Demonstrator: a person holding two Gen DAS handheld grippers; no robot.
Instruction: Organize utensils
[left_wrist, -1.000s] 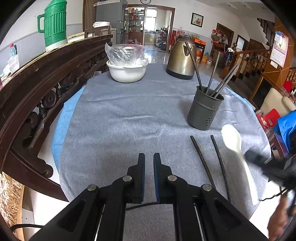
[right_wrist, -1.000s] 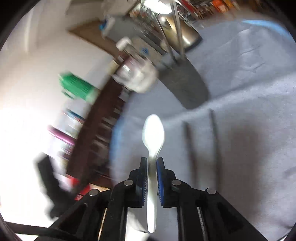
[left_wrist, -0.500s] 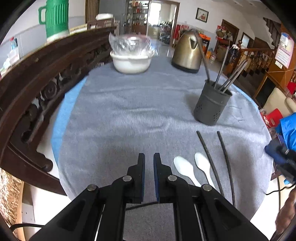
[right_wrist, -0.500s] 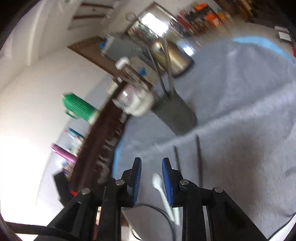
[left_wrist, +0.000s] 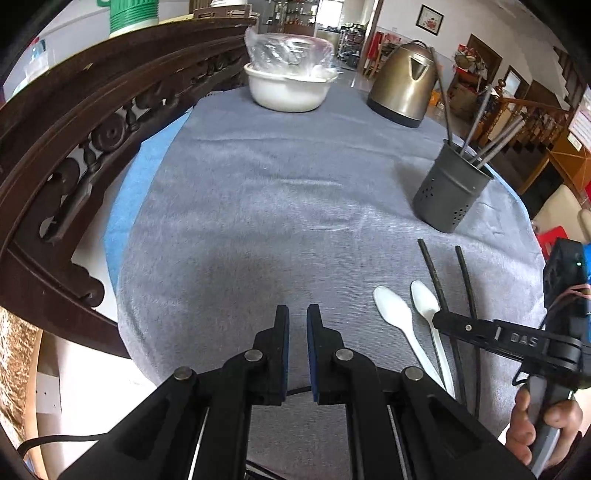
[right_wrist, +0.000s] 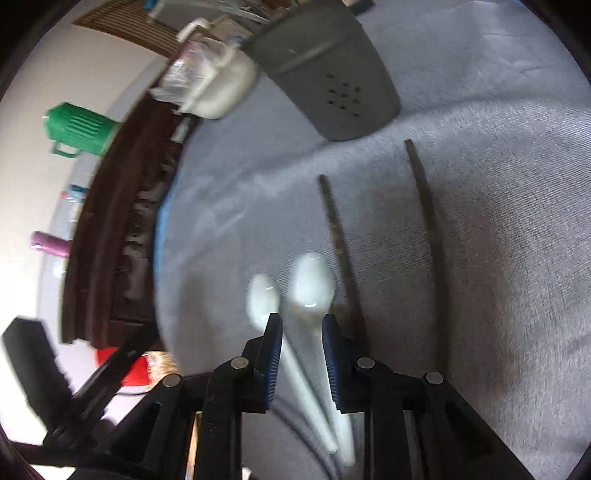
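Two white spoons lie side by side on the grey cloth, left spoon (left_wrist: 393, 312) (right_wrist: 261, 295) and right spoon (left_wrist: 424, 300) (right_wrist: 312, 280). Just right of them lie two black chopsticks (left_wrist: 433, 271) (right_wrist: 340, 240). A grey perforated utensil holder (left_wrist: 448, 197) (right_wrist: 332, 74) stands beyond, with several sticks in it. My right gripper (right_wrist: 301, 325) (left_wrist: 439, 319) is open low over the spoons; the right spoon's handle runs between its jaws untouched. My left gripper (left_wrist: 297, 323) is shut on nothing, over bare cloth left of the spoons.
At the table's far end stand a white bowl (left_wrist: 286, 90) with a plastic bag in it and a metal kettle (left_wrist: 402, 86). A dark carved wooden rail (left_wrist: 92, 122) borders the left side, with a green thermos (right_wrist: 81, 129) behind it. A hand (left_wrist: 535, 439) holds the right gripper's handle.
The right gripper let go of the white spoon, which now lies beside the other spoon. Its jaws opened, drew back, then came down over the spoons. The left gripper dipped slightly.
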